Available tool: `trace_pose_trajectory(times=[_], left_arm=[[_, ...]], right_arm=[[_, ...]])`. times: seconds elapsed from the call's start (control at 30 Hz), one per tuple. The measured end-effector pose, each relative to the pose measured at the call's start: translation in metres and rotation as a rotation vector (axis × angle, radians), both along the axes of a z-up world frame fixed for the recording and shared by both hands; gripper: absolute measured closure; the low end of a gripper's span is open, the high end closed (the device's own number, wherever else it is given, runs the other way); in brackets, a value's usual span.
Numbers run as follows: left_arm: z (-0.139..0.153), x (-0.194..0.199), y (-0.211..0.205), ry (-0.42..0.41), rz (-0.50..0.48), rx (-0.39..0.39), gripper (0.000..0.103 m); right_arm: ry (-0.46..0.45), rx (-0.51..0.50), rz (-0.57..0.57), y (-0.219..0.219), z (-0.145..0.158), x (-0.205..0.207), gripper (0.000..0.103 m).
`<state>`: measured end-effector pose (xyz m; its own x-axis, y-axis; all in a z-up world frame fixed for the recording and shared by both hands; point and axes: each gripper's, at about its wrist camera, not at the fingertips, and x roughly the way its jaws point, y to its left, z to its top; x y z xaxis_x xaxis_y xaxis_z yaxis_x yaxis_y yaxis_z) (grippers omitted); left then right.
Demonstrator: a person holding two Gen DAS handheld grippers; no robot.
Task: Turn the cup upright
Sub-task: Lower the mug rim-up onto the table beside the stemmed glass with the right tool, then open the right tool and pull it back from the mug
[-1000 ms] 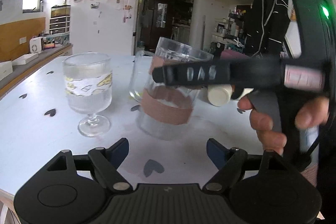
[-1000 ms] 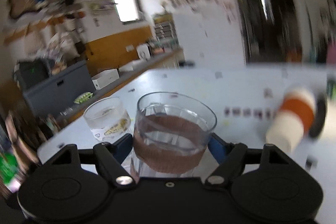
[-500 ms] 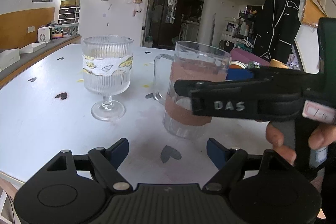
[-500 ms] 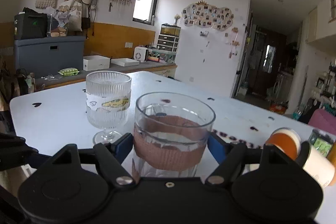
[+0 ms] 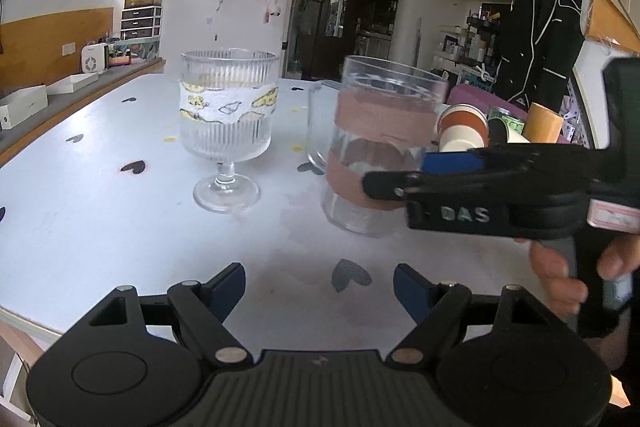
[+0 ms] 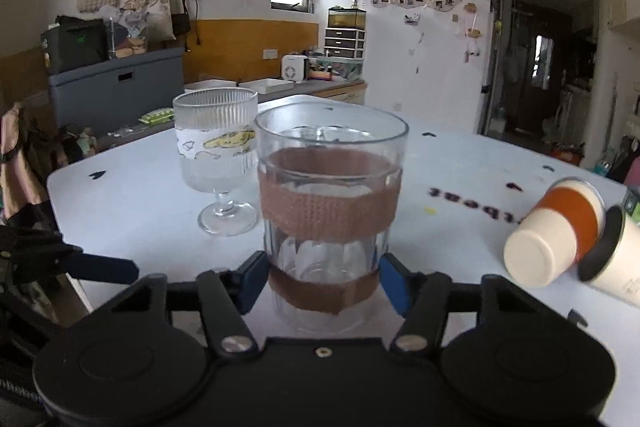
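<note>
Right tool (image 6: 323,281) at bottom centre of right wrist view, blue pads hugging the lower band of the glass mug (image 6: 328,219), looks clamped on it; mug upright, rim up, base on or just above the white surface (image 6: 460,251), can't tell which. Left tool (image 5: 320,287) at bottom of left wrist view, spread wide, nothing in it, well short of the mug. Flip looks basically done, only release and pull back left. Further back, stemmed glass (image 6: 218,163) upright, left of the mug. Right edge, paper cup (image 6: 554,231) lying on its side, untouched
</note>
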<state>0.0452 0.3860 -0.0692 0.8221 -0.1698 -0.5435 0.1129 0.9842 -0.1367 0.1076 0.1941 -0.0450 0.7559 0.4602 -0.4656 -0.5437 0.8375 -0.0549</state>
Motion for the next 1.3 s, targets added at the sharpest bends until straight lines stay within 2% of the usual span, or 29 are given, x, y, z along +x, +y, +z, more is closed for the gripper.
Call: trace_pose_trajectory(times=[0.53,0.57,0.63,0.77,0.9,1.03,1.3], left_arm=[[0.011,-0.004,0.006,-0.029,0.044,0.027,0.021],[0.013,-0.005,0.006,-0.032,0.051,0.031,0.021],[0.017,-0.007,0.006,-0.042,0.068,0.039,0.021],[0.026,-0.013,0.006,-0.063,0.107,0.05,0.021],[0.037,-0.02,0.004,-0.095,0.133,0.07,0.014],[0.047,-0.03,0.002,-0.131,0.154,0.083,0.009],[0.059,-0.041,-0.004,-0.18,0.164,0.102,0.002]], right_arm=[[0.0,0.027,-0.039,0.028,-0.001,0.034,0.041],[-0.003,0.034,-0.033,0.027,0.0,0.032,0.04],[-0.015,0.047,-0.023,0.022,0.004,0.026,0.026],[-0.038,0.077,-0.043,0.006,0.015,0.01,0.021],[-0.069,0.101,-0.078,-0.012,0.026,-0.007,0.017],[-0.114,0.102,-0.104,-0.029,0.035,-0.026,0.011],[-0.137,0.099,-0.179,-0.061,0.042,-0.054,0.002]])
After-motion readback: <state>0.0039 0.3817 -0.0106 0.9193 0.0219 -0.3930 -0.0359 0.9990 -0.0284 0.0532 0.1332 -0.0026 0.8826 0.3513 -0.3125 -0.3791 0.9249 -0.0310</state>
